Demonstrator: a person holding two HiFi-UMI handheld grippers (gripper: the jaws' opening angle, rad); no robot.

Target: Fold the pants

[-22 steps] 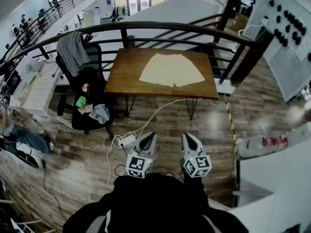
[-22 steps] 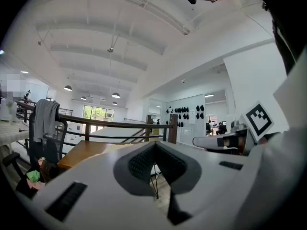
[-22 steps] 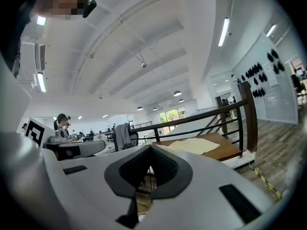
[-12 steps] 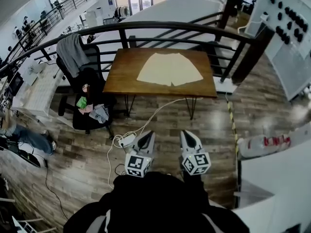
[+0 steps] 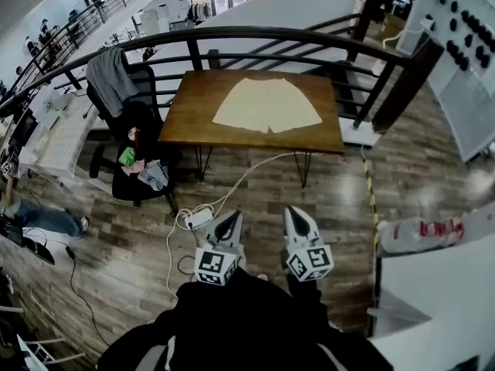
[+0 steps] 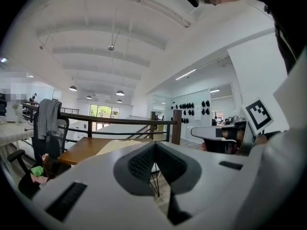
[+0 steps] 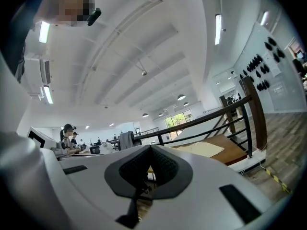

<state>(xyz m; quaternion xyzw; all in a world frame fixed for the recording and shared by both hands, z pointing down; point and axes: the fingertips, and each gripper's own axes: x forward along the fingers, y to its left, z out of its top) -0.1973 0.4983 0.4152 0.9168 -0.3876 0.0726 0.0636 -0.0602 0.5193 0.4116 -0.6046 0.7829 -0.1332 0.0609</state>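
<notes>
Only my view has swung slightly; the pants (image 5: 267,104) lie spread flat on the desk (image 5: 186,118), well ahead. My left tool (image 5: 231,219) and right tool (image 5: 293,213) stay clenched on nothing, since I'm not yet within reach.

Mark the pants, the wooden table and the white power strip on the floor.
pants (image 5: 267,104), head view, middle of the cloth.
wooden table (image 5: 189,114), head view, bare top beside the pants.
power strip (image 5: 198,219), head view, its white body.

Bright daylight and ceiling lamps, strong fisheye bending, dark corners.
</notes>
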